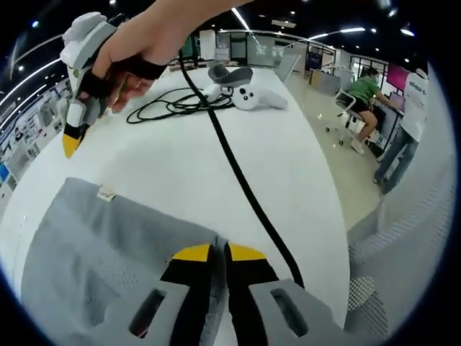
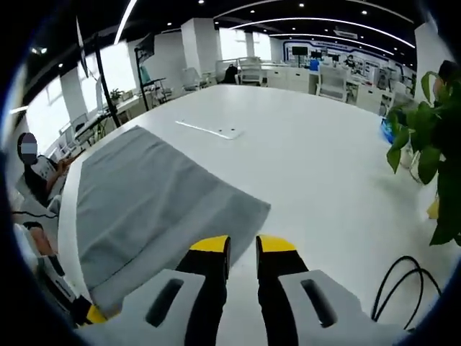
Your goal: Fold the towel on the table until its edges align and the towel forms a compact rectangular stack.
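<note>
In the left gripper view, the towel (image 1: 108, 252) lies grey and flat on the white table (image 1: 173, 166), spreading left of the left gripper (image 1: 220, 250) and running under it. Its jaws are pressed together on the towel's edge, with cloth pinched in the slit between the yellow tips. A small tag (image 1: 106, 192) sits at the towel's far corner. Ahead and to the left the right gripper (image 1: 70, 140) hangs above the table in a hand (image 1: 137, 50), yellow tip down; how its jaws stand cannot be told from here. A black cable (image 1: 241, 180) runs from that hand past the left gripper's right side, with loose loops (image 1: 169, 108) further ahead. Beyond them lie a headset (image 1: 230, 74) and white controllers (image 1: 252, 97). To the right, off the table, is a pale floor, a seated person in green (image 1: 362, 94) and a standing person (image 1: 403, 137).

In the right gripper view, the towel (image 2: 158, 202) lies left of and ahead of the right gripper (image 2: 243, 245), one corner just beyond the tips. The jaws stand a little apart with nothing between them, over bare table (image 2: 324, 173). A flat white strip (image 2: 212, 130) lies farther ahead. At the left edge sits a person (image 2: 36, 173); at the right stands a plant (image 2: 425, 144), with a cable (image 2: 400, 285) below it. Desks, chairs and ceiling lights fill the office behind.
</note>
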`<action>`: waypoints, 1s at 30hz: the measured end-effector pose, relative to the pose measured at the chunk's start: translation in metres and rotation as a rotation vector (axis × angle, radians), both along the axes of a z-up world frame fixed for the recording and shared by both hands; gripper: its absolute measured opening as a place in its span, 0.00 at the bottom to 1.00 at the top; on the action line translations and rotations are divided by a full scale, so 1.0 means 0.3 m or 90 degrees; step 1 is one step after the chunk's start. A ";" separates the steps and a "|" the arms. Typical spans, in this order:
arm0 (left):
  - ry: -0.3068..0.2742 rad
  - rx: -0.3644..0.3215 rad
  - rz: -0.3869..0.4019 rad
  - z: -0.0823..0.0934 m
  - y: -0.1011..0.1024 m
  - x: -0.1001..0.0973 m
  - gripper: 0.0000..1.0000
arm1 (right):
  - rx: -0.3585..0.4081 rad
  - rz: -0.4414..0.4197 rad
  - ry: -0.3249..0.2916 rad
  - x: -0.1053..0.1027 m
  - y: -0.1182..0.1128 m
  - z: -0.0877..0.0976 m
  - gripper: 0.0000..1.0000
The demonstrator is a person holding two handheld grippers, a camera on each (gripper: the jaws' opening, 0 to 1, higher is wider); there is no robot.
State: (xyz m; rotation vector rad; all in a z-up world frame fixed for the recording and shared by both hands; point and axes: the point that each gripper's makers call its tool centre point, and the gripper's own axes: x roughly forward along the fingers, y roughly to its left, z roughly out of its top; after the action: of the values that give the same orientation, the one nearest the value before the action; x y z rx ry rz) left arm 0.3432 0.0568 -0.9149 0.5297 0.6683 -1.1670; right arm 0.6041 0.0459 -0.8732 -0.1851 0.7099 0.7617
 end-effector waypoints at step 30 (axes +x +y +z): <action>-0.016 0.017 0.035 -0.005 0.002 -0.003 0.06 | -0.119 0.026 -0.029 0.155 0.106 -0.152 0.19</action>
State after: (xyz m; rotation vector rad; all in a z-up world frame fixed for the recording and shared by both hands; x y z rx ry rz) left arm 0.3424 0.0574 -0.9162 0.5452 0.6742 -1.0993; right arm 0.6507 0.0778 -0.9188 -0.3869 0.7362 0.7270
